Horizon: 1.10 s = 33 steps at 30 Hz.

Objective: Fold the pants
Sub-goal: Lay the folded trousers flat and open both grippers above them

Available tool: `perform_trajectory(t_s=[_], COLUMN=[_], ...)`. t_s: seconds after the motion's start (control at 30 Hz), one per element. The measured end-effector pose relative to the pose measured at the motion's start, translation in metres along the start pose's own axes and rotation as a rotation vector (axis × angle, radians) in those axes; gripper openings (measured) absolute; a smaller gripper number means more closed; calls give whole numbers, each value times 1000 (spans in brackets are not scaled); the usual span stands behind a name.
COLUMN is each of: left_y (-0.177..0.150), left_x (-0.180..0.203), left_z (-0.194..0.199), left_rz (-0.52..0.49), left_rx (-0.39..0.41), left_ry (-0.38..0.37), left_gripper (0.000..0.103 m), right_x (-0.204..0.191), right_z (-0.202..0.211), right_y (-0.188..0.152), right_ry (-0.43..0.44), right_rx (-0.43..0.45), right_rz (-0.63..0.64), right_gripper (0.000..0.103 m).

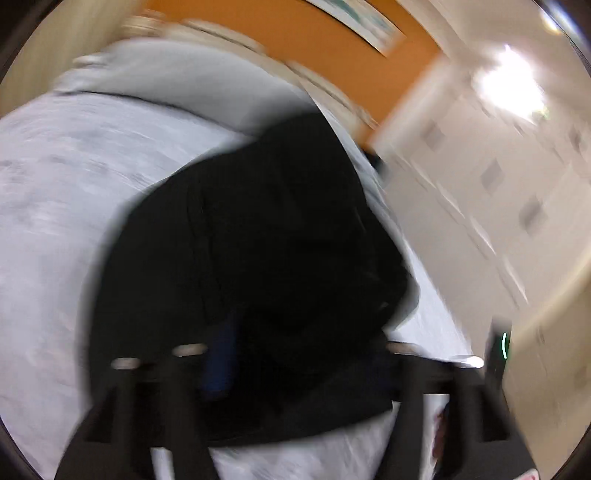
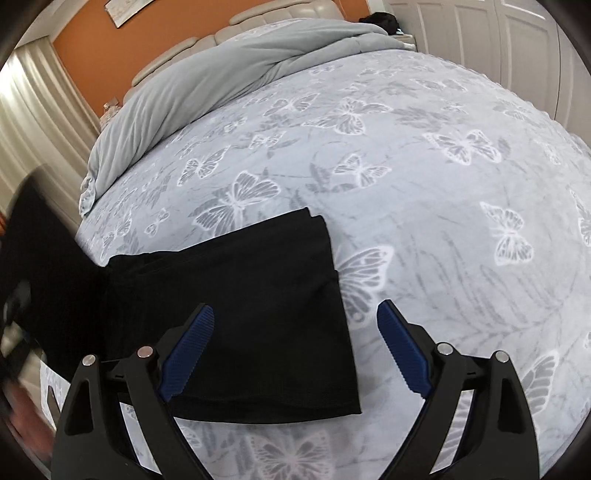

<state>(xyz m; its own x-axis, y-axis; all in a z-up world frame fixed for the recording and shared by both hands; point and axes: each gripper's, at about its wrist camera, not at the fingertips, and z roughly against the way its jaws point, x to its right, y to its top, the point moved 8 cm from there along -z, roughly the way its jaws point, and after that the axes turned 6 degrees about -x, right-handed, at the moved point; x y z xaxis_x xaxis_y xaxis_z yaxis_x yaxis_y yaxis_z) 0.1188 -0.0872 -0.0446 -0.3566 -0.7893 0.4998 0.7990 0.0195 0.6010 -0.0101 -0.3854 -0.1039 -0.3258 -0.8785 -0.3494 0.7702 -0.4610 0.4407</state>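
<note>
Black pants (image 2: 240, 295) lie folded flat on the butterfly-print bed cover (image 2: 424, 184), running from the near middle toward the bed's left edge. My right gripper (image 2: 295, 310) hovers open just above their right end, its blue pads (image 2: 192, 347) wide apart and touching nothing. The left wrist view is smeared by motion. It shows the pants (image 1: 258, 221) as a dark heap beyond my left gripper (image 1: 299, 343). That gripper's fingers stand far apart and the cloth lies behind them. A blurred dark mass (image 2: 33, 240) at the left edge of the right wrist view hides the pants' far end.
A bunched grey duvet (image 2: 221, 74) lies along the head of the bed under a padded headboard (image 2: 277, 11). White wardrobe doors (image 2: 480, 37) stand at the right and a curtain (image 2: 29, 110) hangs at the left. An orange wall (image 1: 314, 44) rises behind.
</note>
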Motion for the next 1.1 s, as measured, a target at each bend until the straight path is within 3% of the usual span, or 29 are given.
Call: perform_trajectory(t_s=[0.07, 0.13, 0.27, 0.33, 0.43, 0.5, 0.53, 0.6, 0.63, 0.67, 0.73, 0.83, 0.9, 0.97, 1.0, 1.07, 1.1], left_y=[-27, -33, -21, -8, 9, 13, 15, 15, 16, 16, 13, 11, 8, 4, 1, -9, -14], left_x=[12, 6, -35, -61, -98, -115, -124, -133, -136, -138, -137, -136, -134, -129, -127, -125, -124], left_z=[-17, -1, 53, 74, 103, 115, 117, 116, 114, 113, 111, 107, 99, 86, 79, 57, 45], left_rz=[-115, -118, 67, 150, 217, 264, 296, 325, 328, 328, 329, 329, 306, 285, 284, 300, 313], left_rx=[-45, -12, 100, 157, 239, 258, 254, 238, 230, 220, 205, 190, 170, 131, 108, 39, -4], left_ry=[93, 98, 78, 125, 241, 255, 250, 248, 250, 258, 274, 266, 278, 281, 280, 260, 246], left_gripper=[67, 73, 81, 82, 82, 82, 82, 82, 82, 82, 82, 82, 82, 82, 82, 82, 82], right_x=[-1, -3, -26, -40, -57, -70, -75, -85, -91, -98, -113, -116, -88, -48, -19, 22, 24], right_z=[-2, -3, -14, -26, -51, -68, -72, -78, -77, -73, -44, 7, 18, 3, -17, -51, -50], right_y=[-1, -1, -6, -12, -23, -31, -34, -35, -34, -30, -14, 11, 23, 23, 16, 2, 3], right_ry=[41, 71, 205, 268, 253, 225, 215, 151, 154, 188, 255, 284, 197, 112, 35, -97, -76], right_rx=[-19, -31, -84, -142, -219, -260, -262, -249, -243, -232, -153, -15, 36, -7, -76, -189, -183], right_rz=[-11, -13, -3, 4, 22, 56, 78, 141, 161, 163, 187, 229, 229, 169, 133, 79, 66], right_gripper=[88, 88, 88, 88, 88, 84, 63, 44, 26, 16, 10, 10, 10, 12, 15, 35, 37])
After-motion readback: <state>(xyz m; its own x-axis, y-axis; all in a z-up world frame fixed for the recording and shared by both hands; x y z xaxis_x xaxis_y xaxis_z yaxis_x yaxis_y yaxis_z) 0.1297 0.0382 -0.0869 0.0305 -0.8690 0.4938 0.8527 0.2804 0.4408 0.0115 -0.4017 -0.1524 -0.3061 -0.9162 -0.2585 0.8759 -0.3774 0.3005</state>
